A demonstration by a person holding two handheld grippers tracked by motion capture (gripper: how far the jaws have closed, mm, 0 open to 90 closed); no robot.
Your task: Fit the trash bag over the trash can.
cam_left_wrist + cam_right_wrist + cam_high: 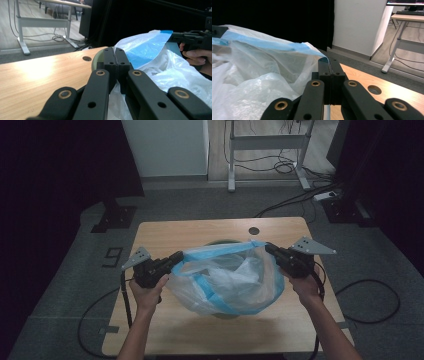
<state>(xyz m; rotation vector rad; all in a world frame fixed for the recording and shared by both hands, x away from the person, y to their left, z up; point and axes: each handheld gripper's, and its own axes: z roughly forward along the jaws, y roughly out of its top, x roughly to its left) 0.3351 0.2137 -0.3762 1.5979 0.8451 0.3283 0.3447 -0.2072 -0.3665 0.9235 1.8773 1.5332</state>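
Wooden table (165, 232) — grey carpet (65, 285)

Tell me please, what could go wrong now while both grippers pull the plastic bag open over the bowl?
1. The left gripper and right gripper each pinch only a thin edge of the plastic bag; the film may slip out or tear if pulled wider.
2. The bag hangs loosely around the green bowl, so a further pull could drag or tip the bowl on the table.

Overhead looks down; 2 close views share bag (227, 277).
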